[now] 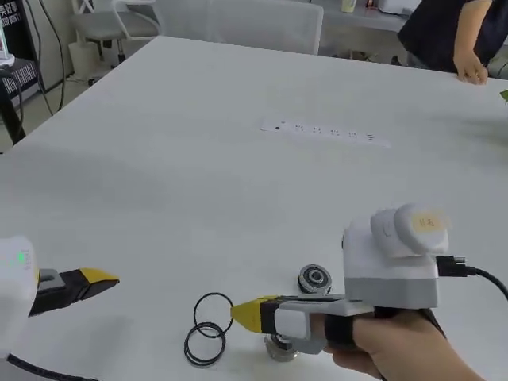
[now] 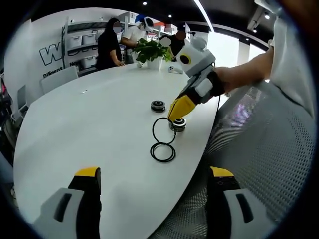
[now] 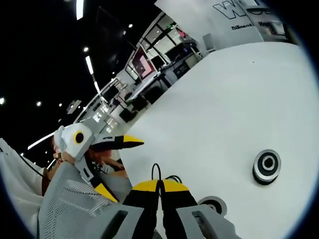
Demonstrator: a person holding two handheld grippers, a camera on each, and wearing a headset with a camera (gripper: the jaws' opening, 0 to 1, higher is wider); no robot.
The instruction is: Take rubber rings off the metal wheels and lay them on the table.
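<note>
My right gripper is shut on a thin black rubber ring, which hangs from its yellow tips just over the white table. In the right gripper view the ring runs up from between the closed jaws. Two more rings lie overlapping on the table just left of it. One metal wheel stands behind the right gripper, and another wheel sits under it. My left gripper hovers open and empty at the lower left, its jaws wide apart.
A row of sockets is set into the table's middle. A person leans on the far right edge. Chairs stand beyond the far side. A potted plant and several people are at the table's far end.
</note>
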